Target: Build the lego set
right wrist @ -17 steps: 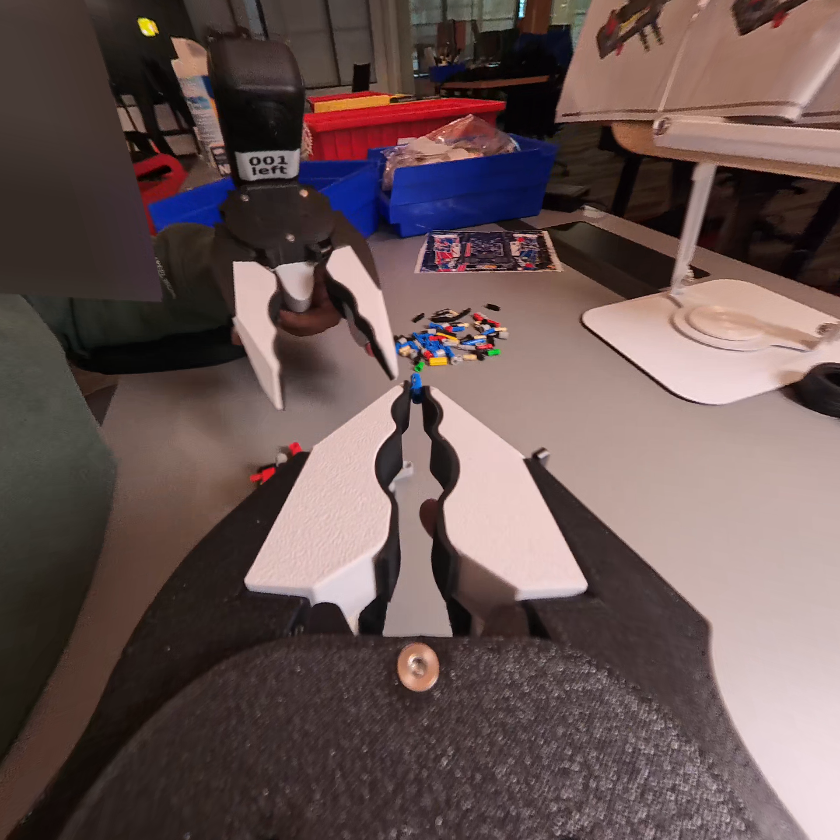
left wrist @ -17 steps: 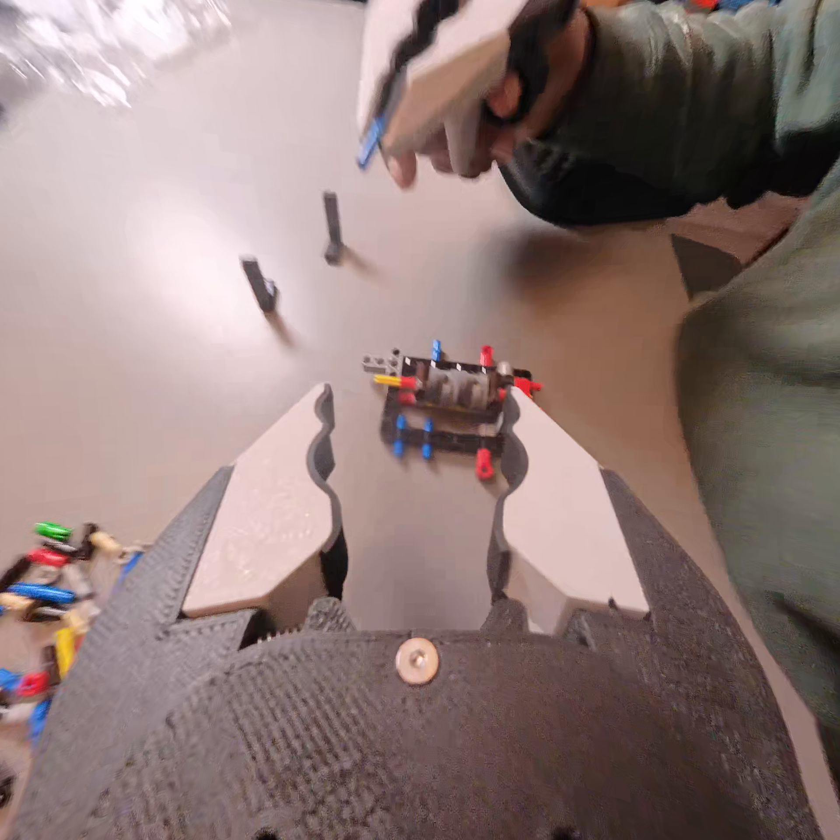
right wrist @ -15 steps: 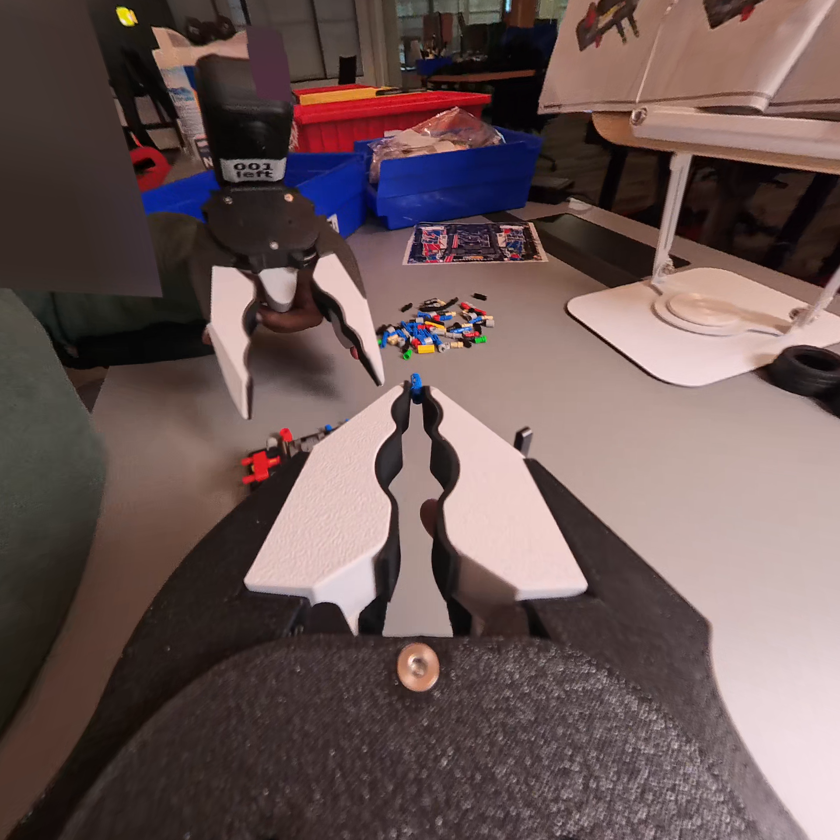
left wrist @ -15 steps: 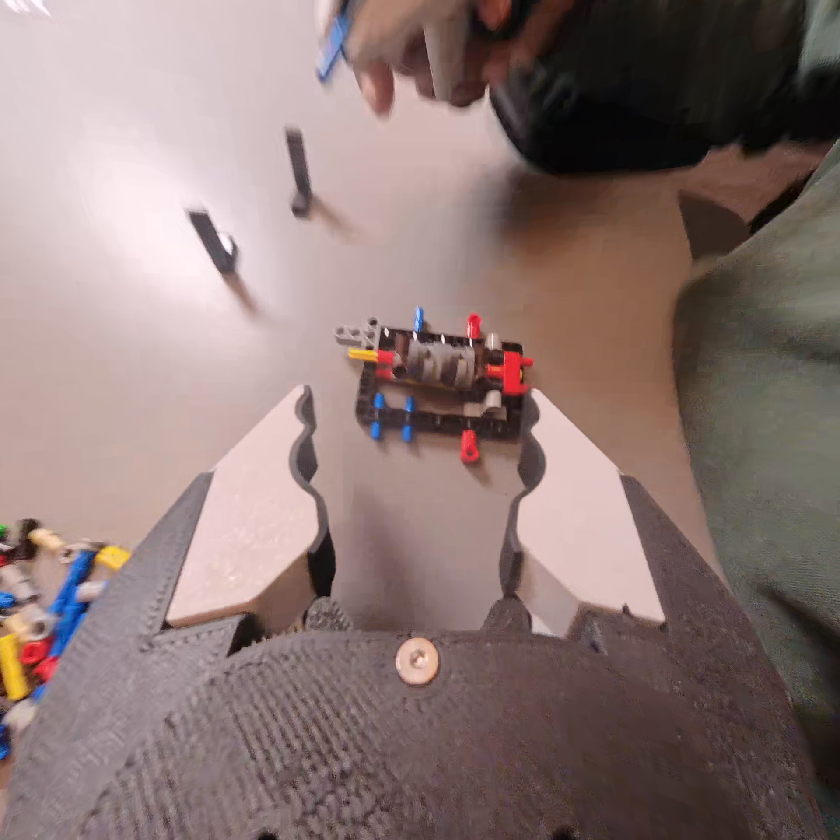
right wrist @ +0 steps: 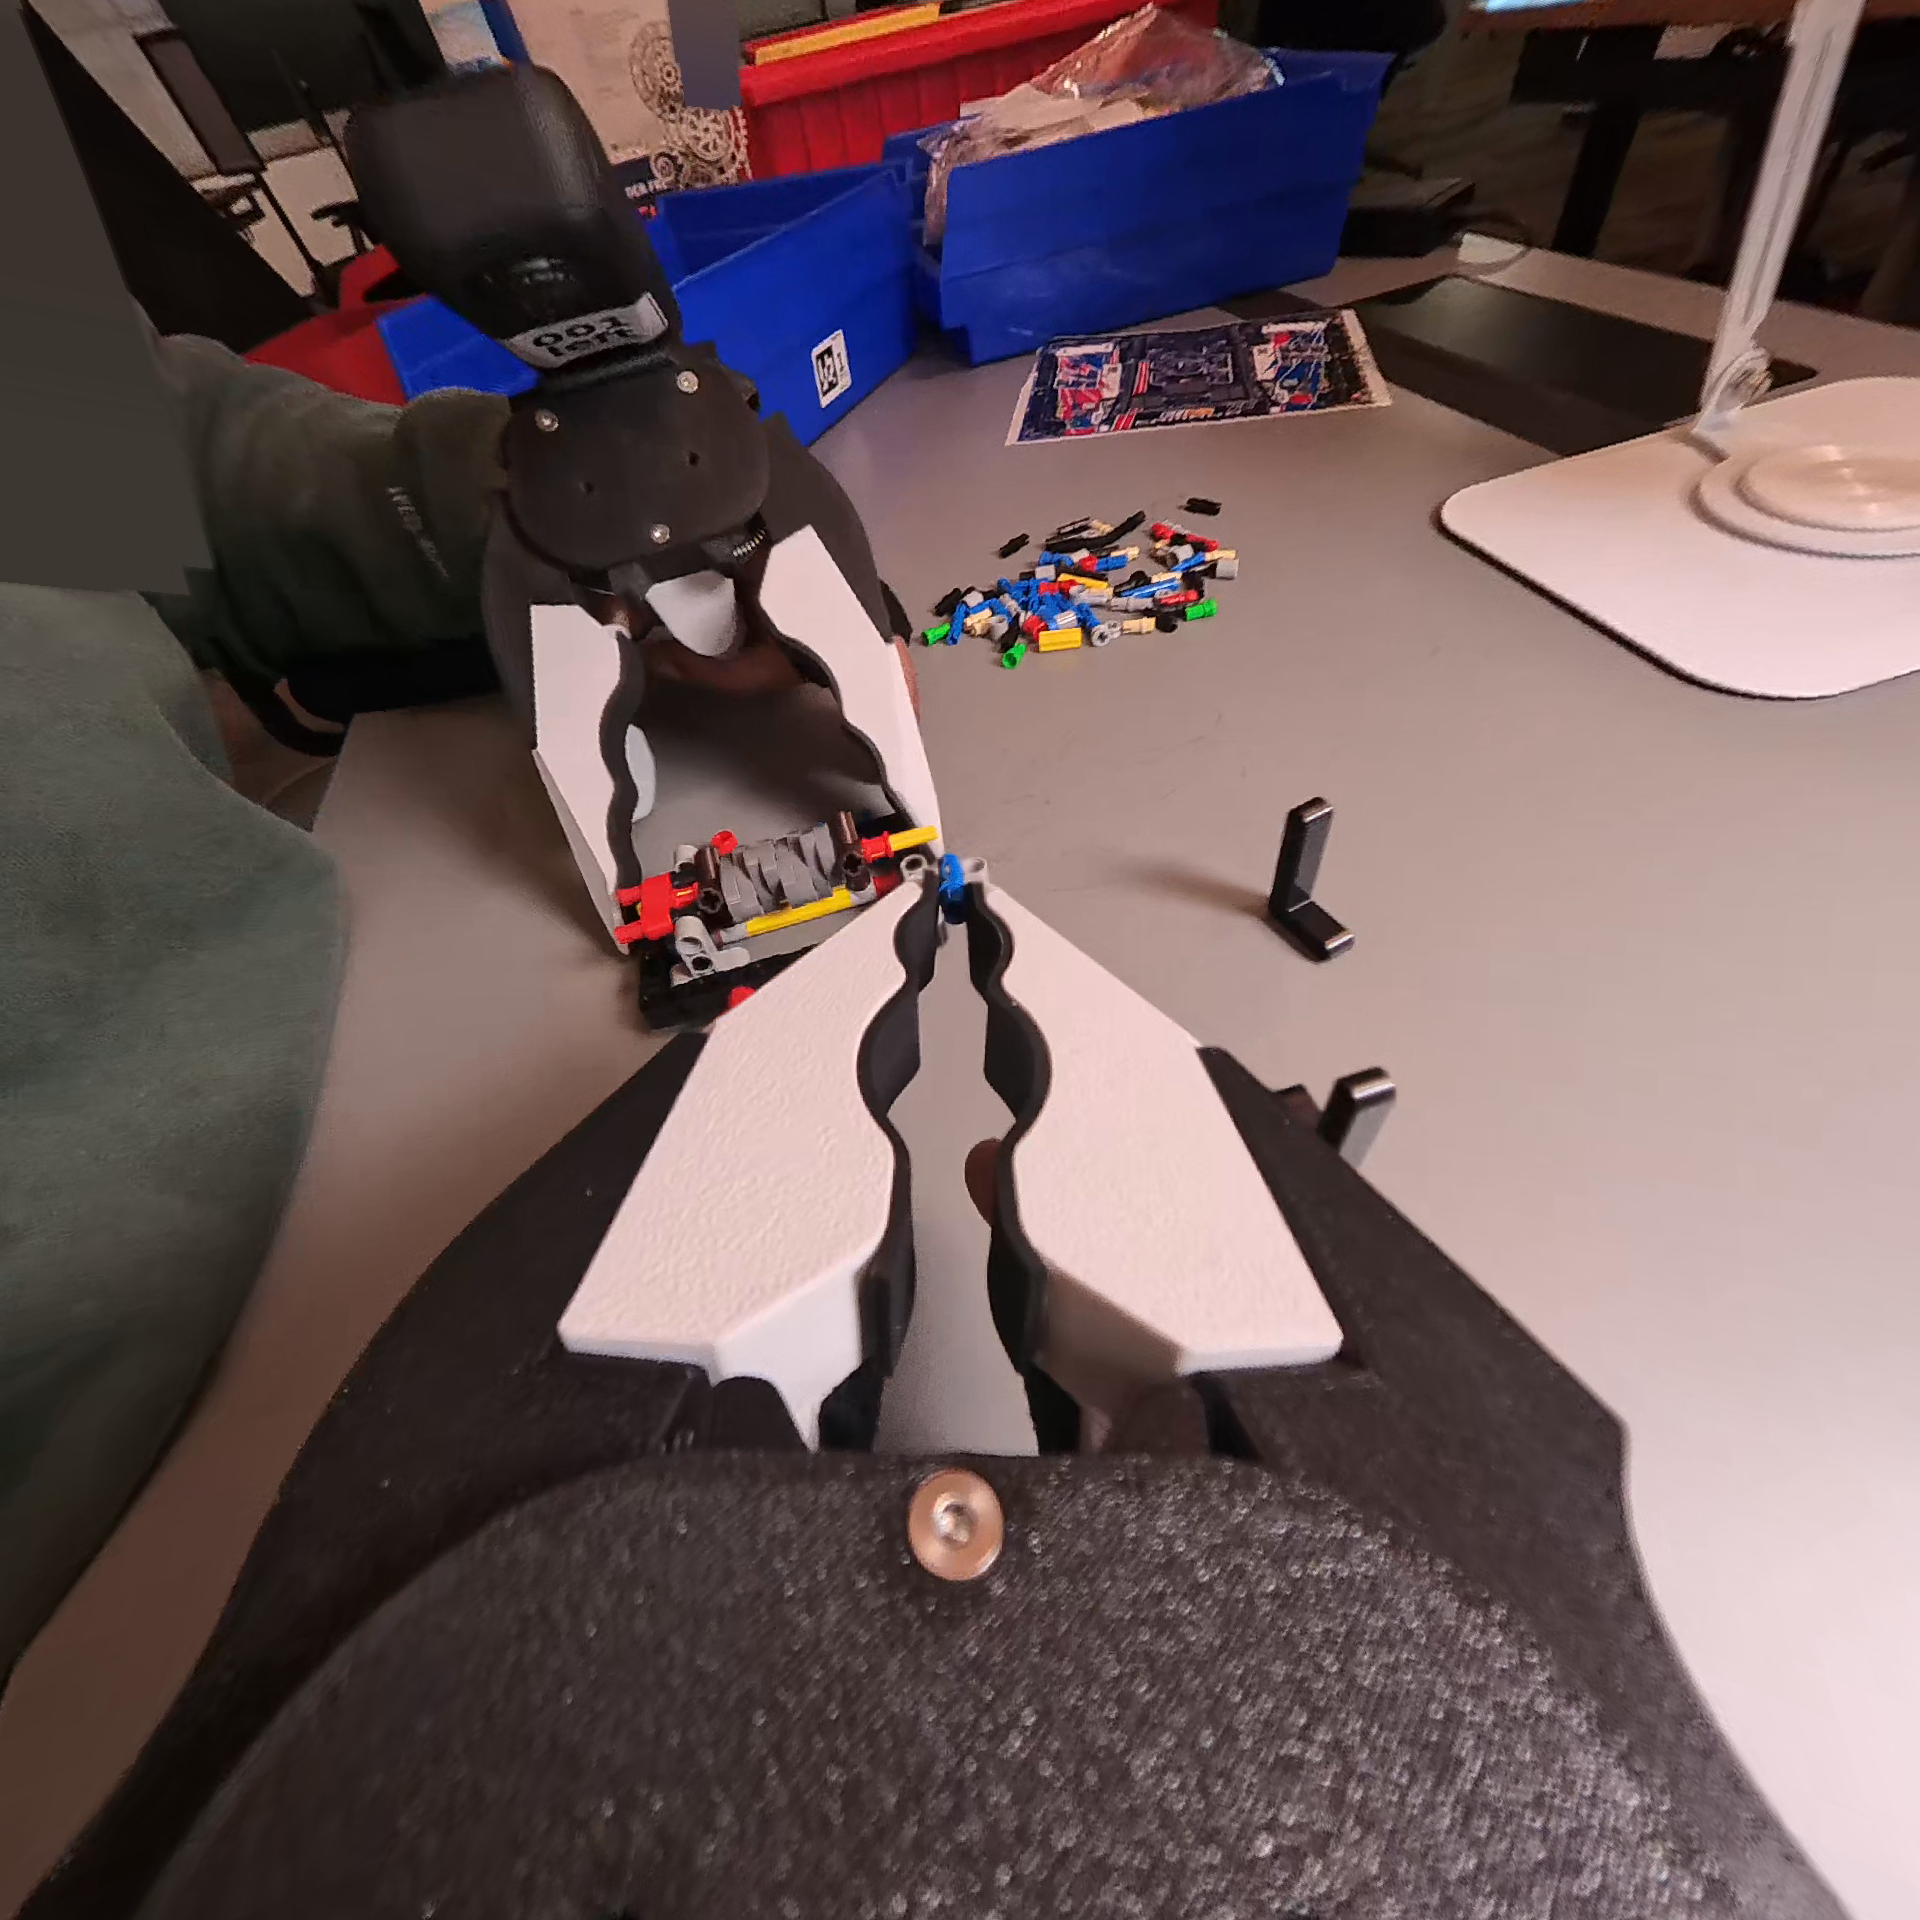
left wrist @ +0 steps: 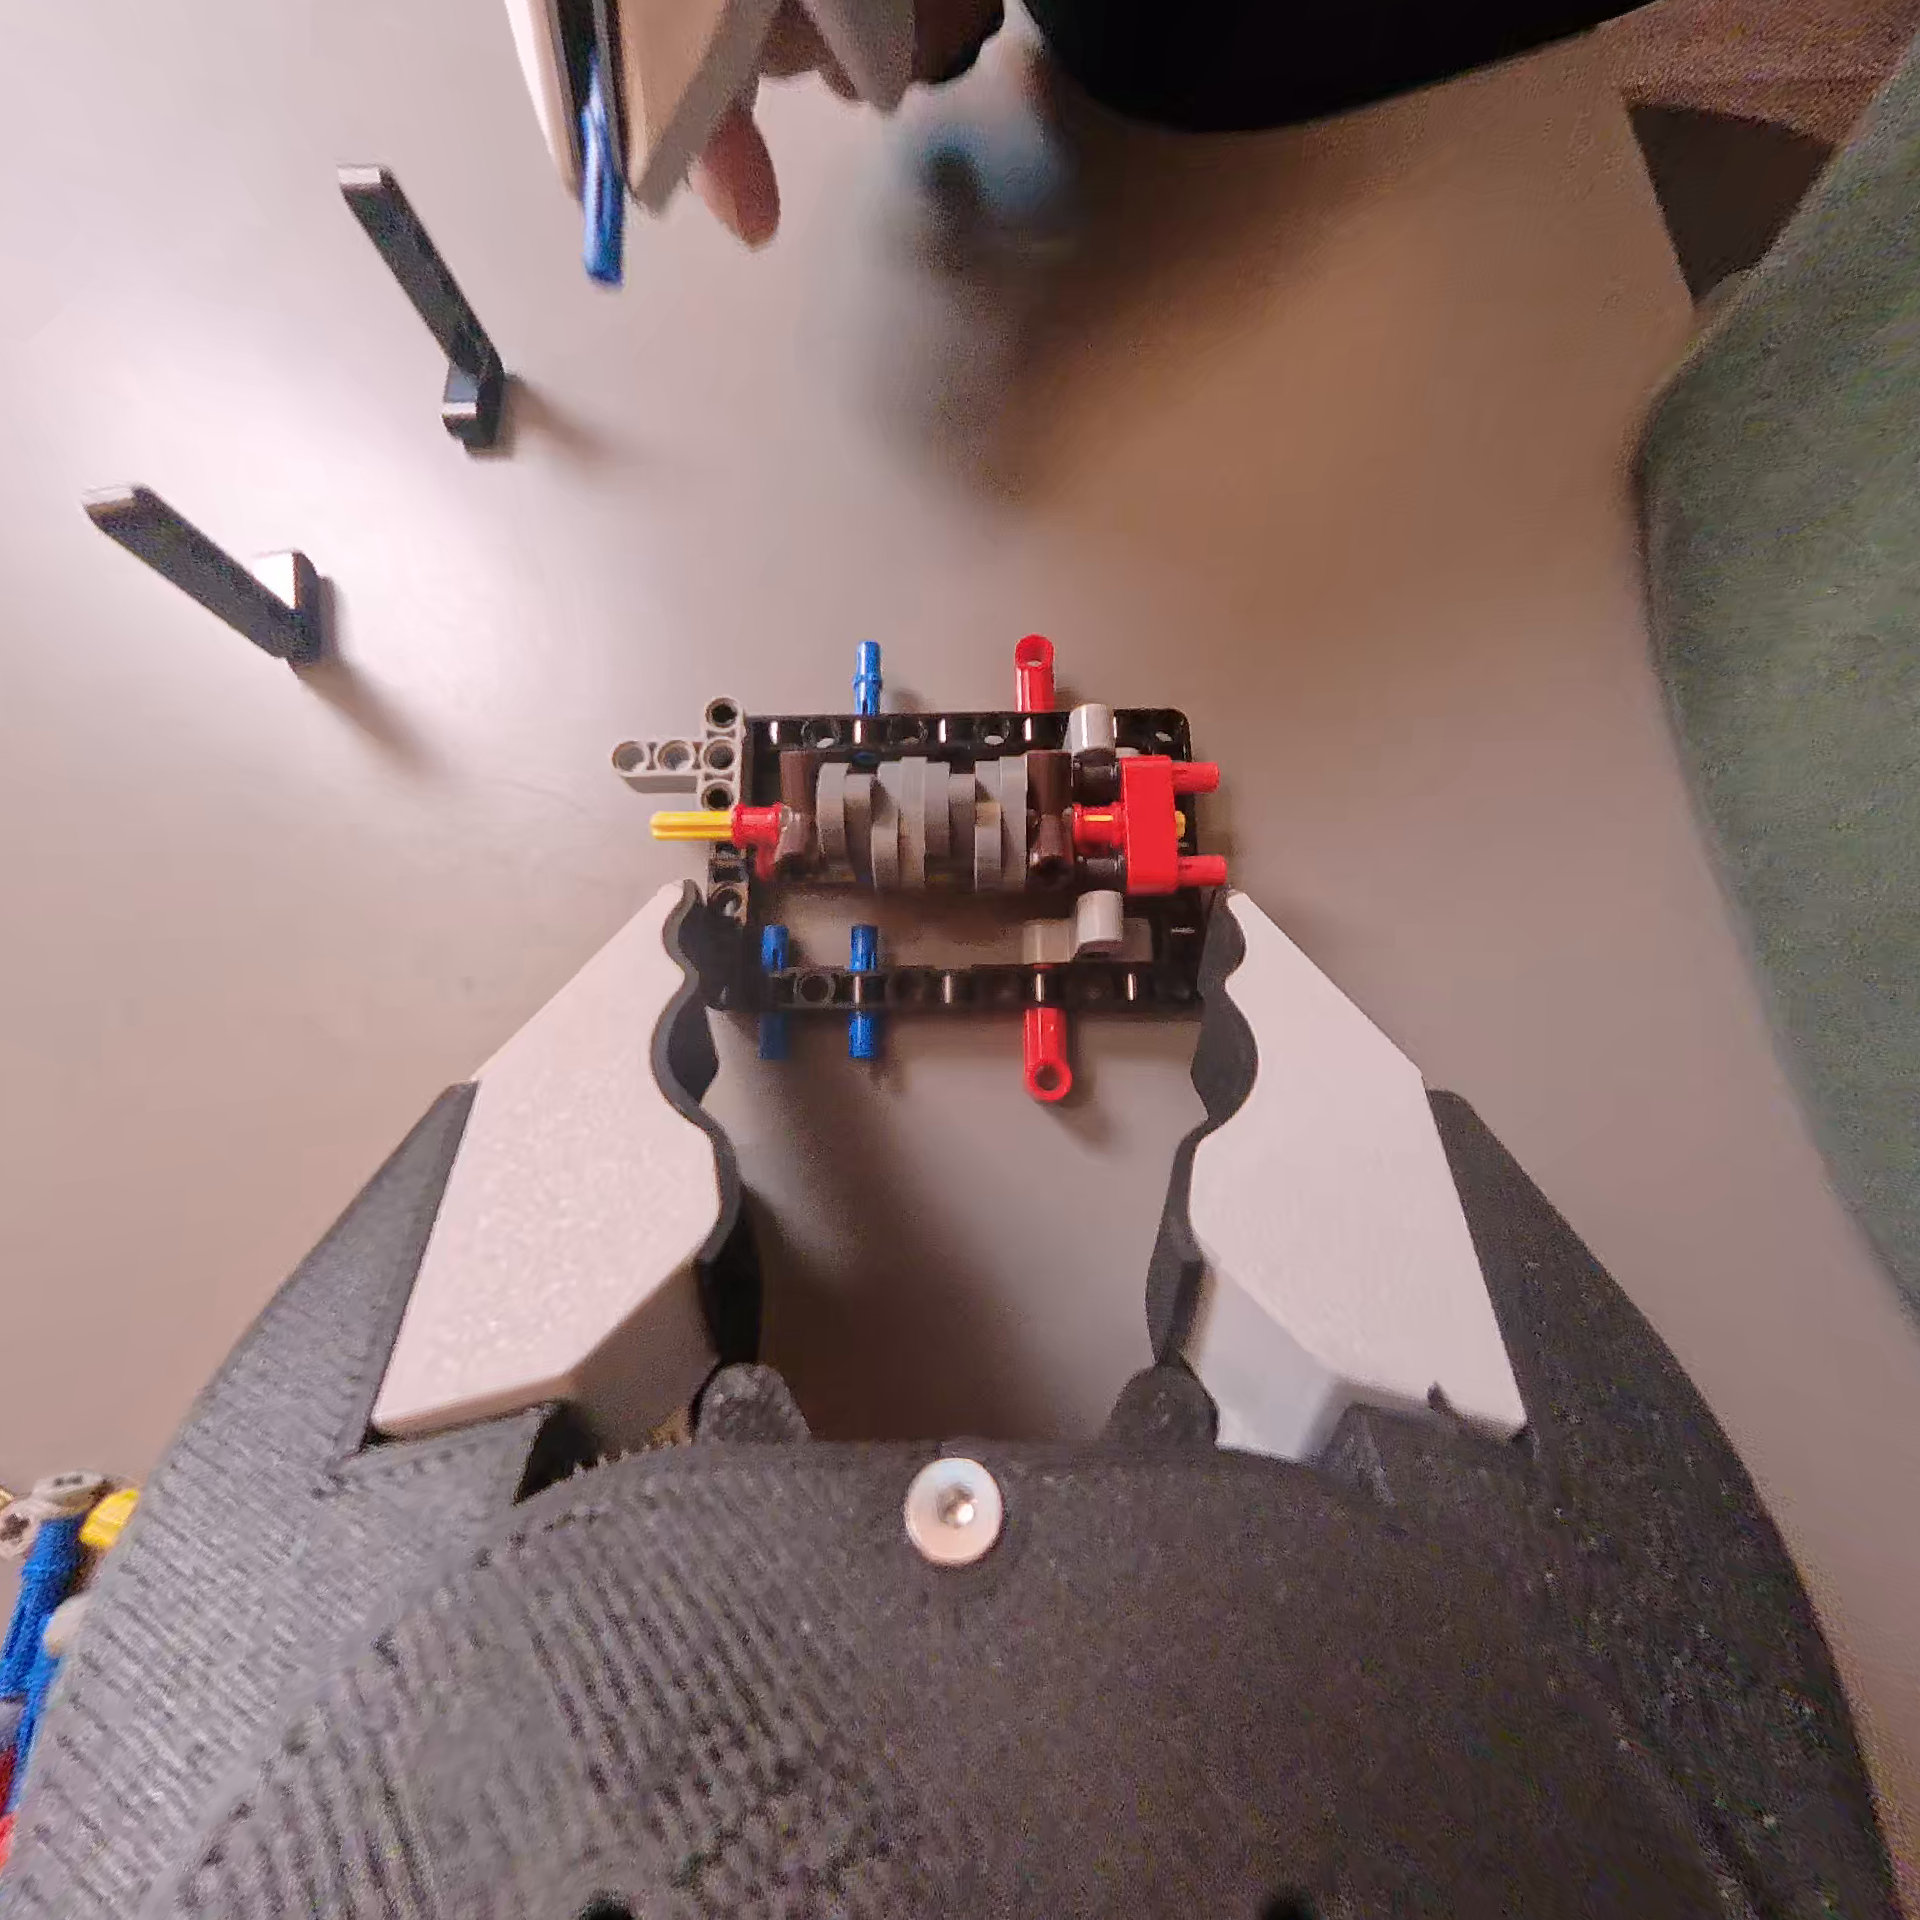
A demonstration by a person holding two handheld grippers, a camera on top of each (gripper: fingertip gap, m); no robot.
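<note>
Right wrist view only: loose brick pile [right wrist: 1081, 592], blue bins [right wrist: 1132, 197].

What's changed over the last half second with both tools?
The open left tool has dropped so its tips flank the black-framed lego assembly, not visibly clamped. The right tool moved in beside it. It still pinches the small blue pin; the assembly stayed put.

You are working in a workshop or lab: behind your grey table [right wrist: 1558, 935] stand blue storage bins [right wrist: 1132, 208] and a red bin [right wrist: 914, 94] (one holds bagged parts), a white stand base [right wrist: 1714, 540] sits on the table's right, and desks and chairs fill the background.
</note>
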